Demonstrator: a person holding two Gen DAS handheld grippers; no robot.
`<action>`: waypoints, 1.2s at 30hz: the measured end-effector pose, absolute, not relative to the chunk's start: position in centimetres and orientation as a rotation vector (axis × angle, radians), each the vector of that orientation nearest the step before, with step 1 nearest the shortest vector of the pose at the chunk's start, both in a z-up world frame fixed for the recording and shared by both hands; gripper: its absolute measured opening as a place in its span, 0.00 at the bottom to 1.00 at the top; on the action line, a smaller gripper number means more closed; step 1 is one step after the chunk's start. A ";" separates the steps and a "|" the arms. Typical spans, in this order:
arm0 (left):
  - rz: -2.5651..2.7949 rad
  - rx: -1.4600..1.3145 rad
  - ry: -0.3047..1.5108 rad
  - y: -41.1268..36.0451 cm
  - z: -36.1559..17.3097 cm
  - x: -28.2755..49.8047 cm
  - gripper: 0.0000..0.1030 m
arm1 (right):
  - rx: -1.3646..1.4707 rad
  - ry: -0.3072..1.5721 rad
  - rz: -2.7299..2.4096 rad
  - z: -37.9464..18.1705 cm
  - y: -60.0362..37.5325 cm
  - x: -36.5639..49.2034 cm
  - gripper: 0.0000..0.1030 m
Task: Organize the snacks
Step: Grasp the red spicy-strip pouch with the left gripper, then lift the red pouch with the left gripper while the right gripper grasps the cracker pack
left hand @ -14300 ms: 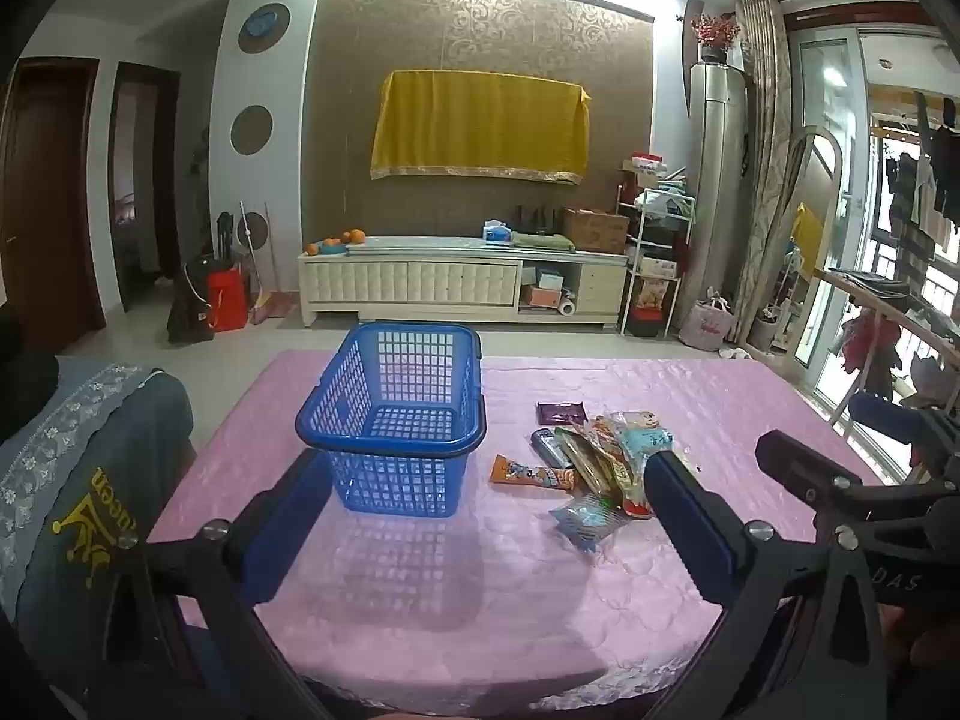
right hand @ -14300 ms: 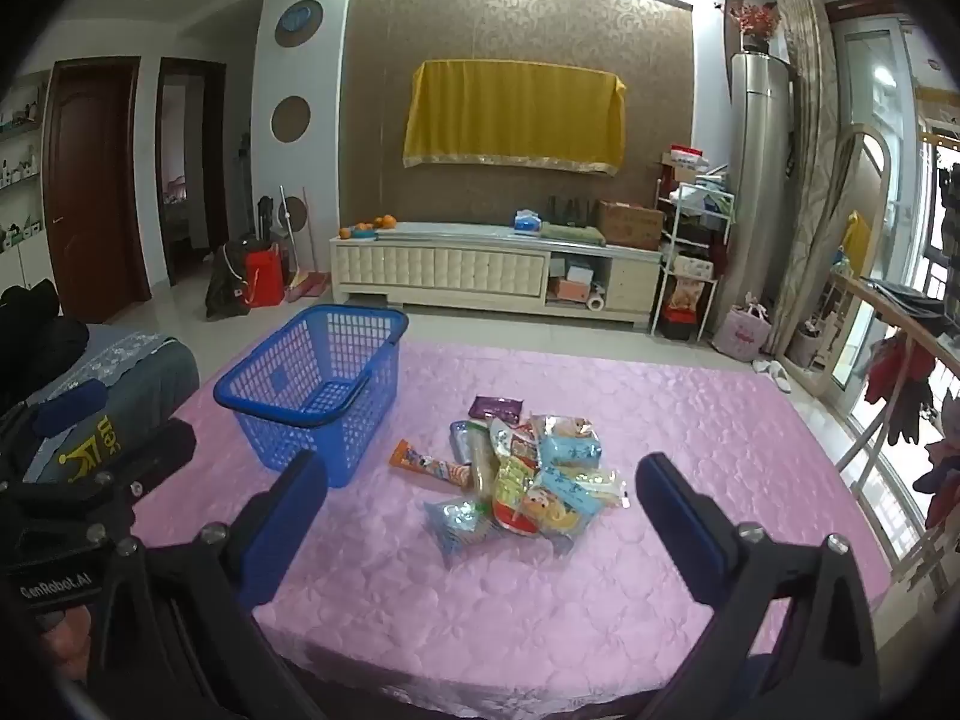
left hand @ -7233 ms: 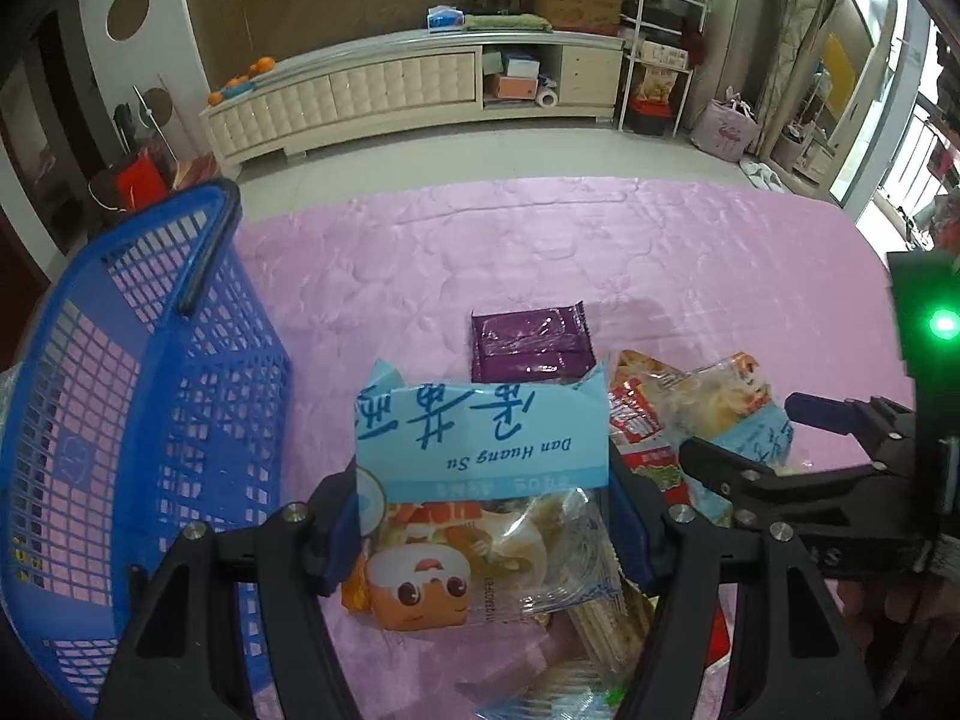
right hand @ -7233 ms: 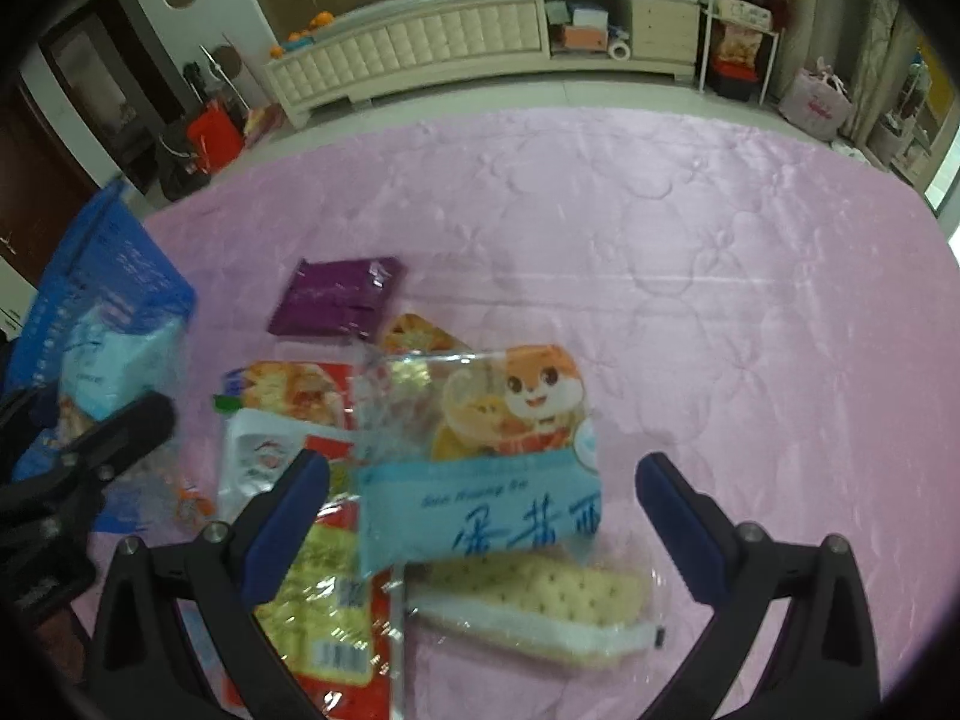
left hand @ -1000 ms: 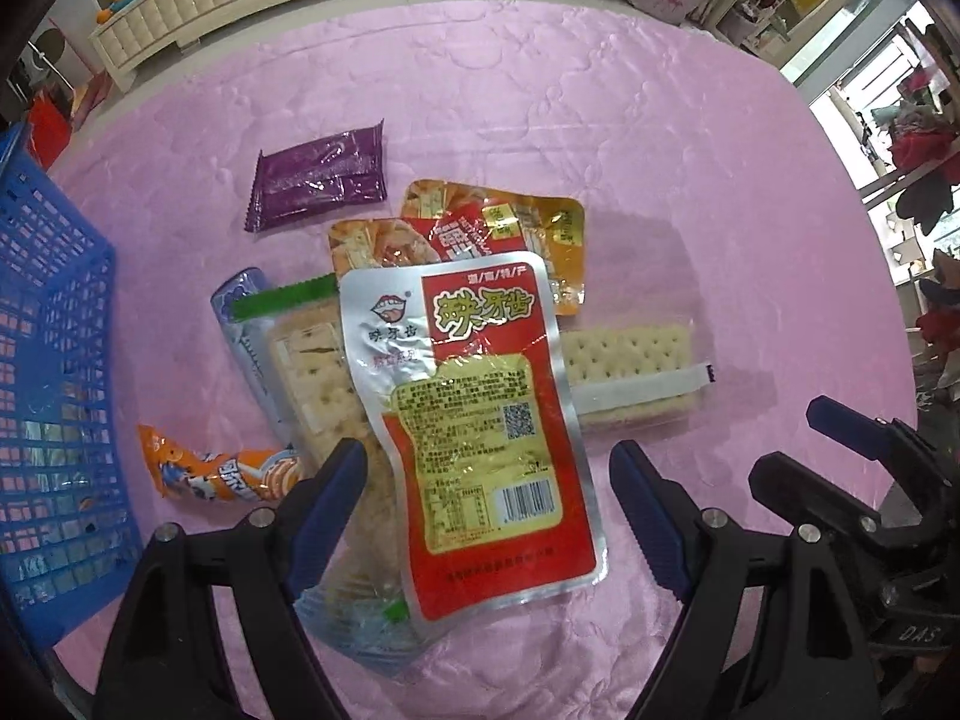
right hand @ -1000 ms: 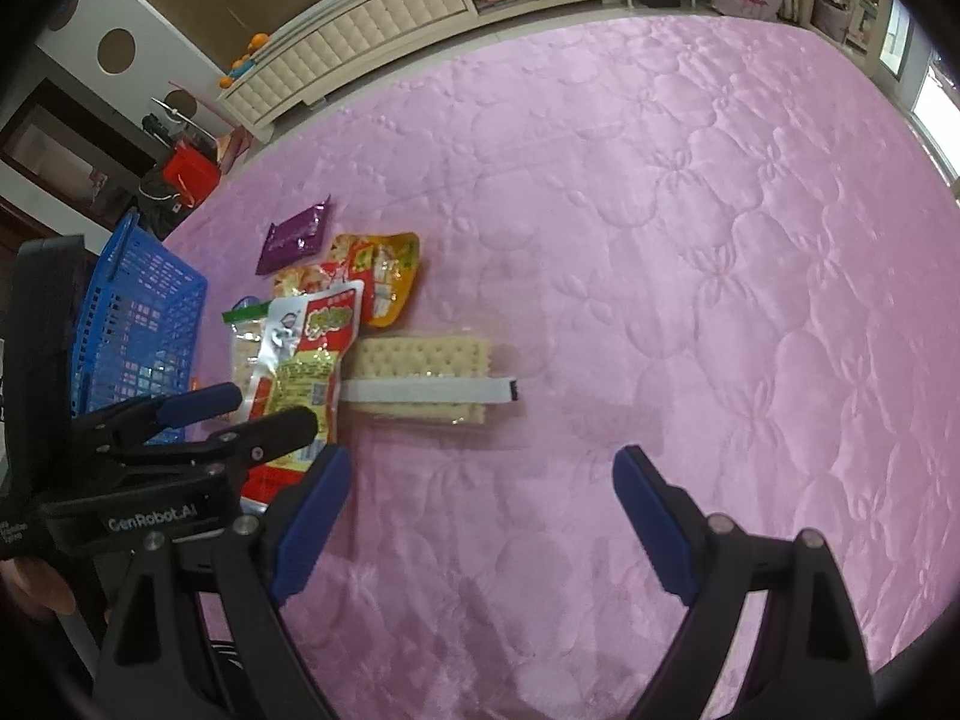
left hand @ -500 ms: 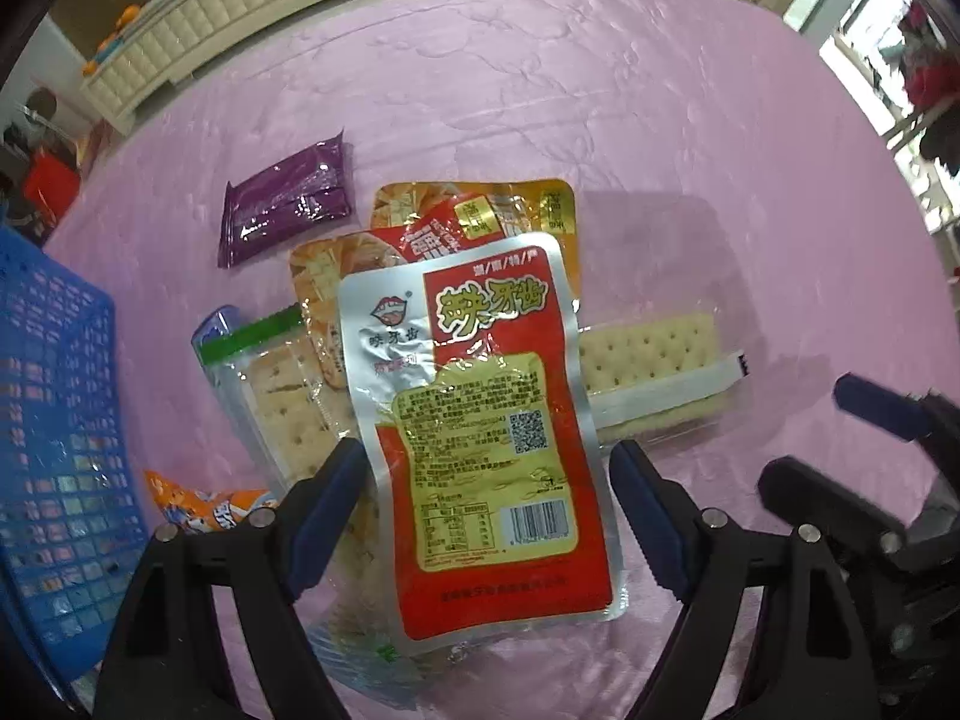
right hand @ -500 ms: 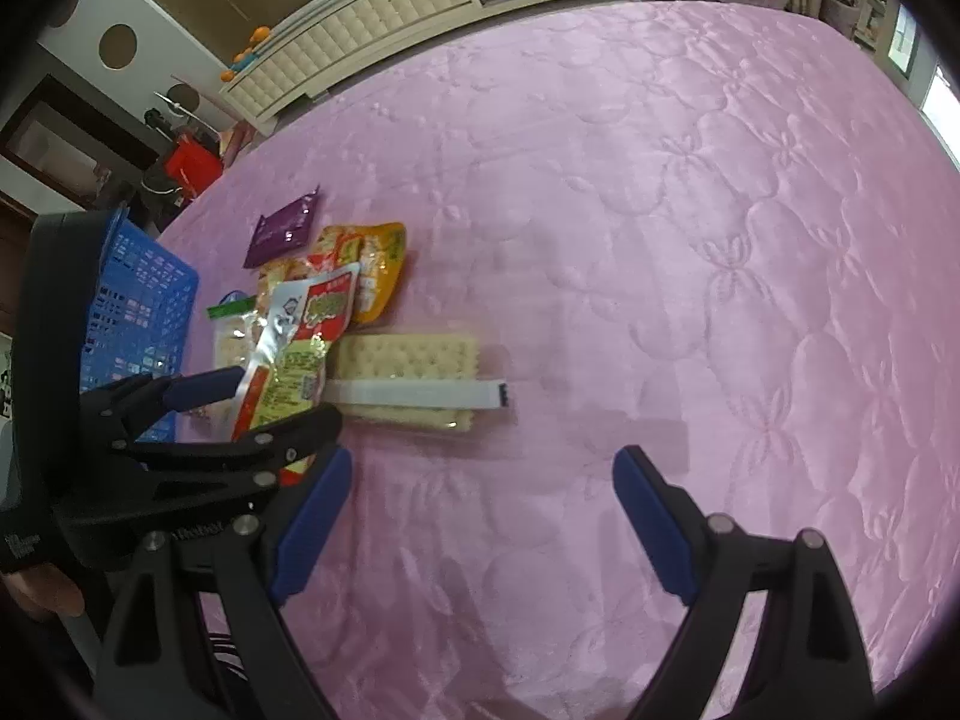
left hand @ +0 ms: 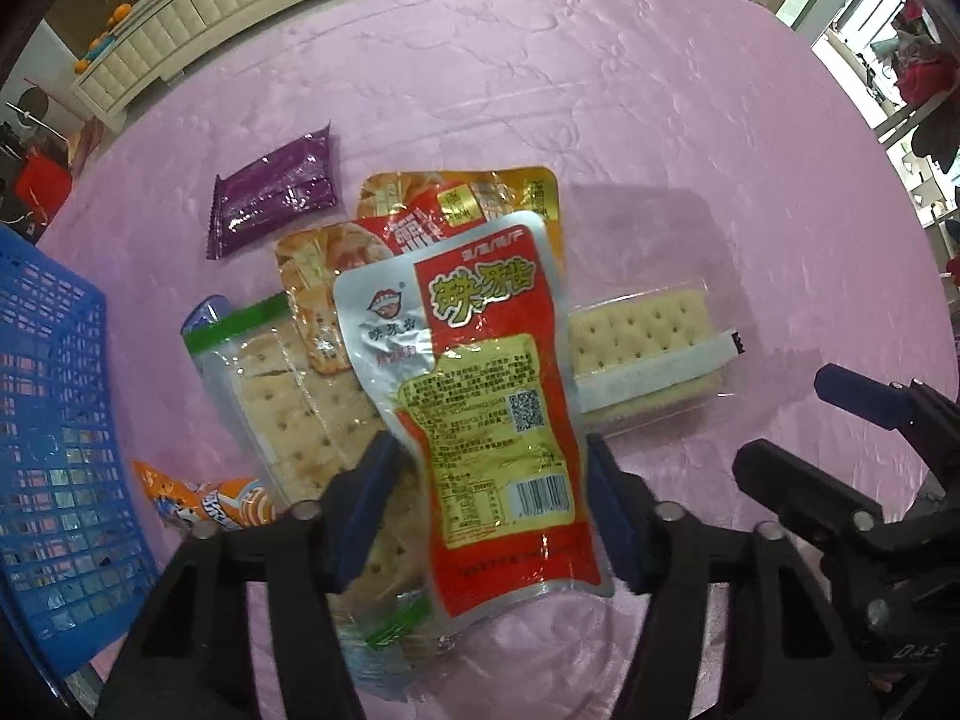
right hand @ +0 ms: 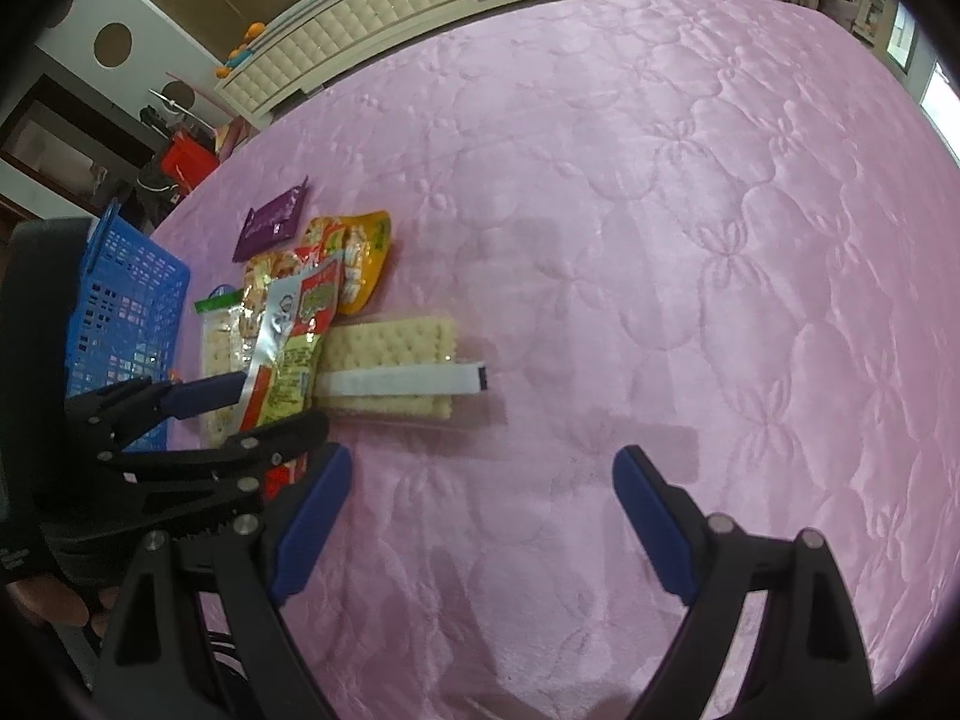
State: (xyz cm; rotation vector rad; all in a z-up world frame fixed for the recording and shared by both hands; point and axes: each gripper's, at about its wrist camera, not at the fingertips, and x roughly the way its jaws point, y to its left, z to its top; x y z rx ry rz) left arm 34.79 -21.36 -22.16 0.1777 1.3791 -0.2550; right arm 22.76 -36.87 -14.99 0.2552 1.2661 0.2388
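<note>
We see the left gripper (left hand: 489,498), jaws just closed, clamping the red-and-silver pouch (left hand: 480,396) beside the blue basket (left hand: 54,468), ready for lifting; right gripper (right hand: 480,516) stands apart, empty.

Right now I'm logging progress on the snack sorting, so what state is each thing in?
Left hand-held gripper: jaws just closed in, pinching the red pouch.
Red pouch: gripped, on top of the pile.
Right hand-held gripper: open, empty, over bare cloth.
Cracker pack: flat on the cloth, sealed.
Purple bar: lying apart from the pile.
Blue basket: upright beside the pile.
</note>
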 end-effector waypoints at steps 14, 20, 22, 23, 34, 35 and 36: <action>-0.257 0.107 1.327 -17.5 -21.5 32.6 0.31 | 0.198 1.259 0.220 -14.2 -35.5 22.3 0.89; -0.275 0.073 1.269 -14.4 -19.1 31.1 0.31 | 0.172 1.237 0.227 -12.7 -34.9 22.1 0.89; -0.275 0.071 1.251 -13.7 -18.2 30.7 0.31 | 0.103 1.220 0.262 -12.1 -33.7 22.3 0.89; -0.274 0.070 1.241 -13.2 -17.9 30.4 0.31 | 0.055 1.204 0.281 -11.8 -33.0 22.4 0.89; -0.205 0.139 1.116 -12.0 -13.8 25.3 0.31 | -0.324 1.149 0.530 -14.3 -28.8 25.0 0.89; -0.209 0.146 1.111 -12.1 -13.9 25.0 0.31 | -0.384 1.145 0.559 -14.9 -28.4 25.2 0.89; -0.213 0.146 1.112 -12.2 -14.1 24.8 0.31 | -0.411 1.139 0.573 -15.2 -28.2 25.2 0.89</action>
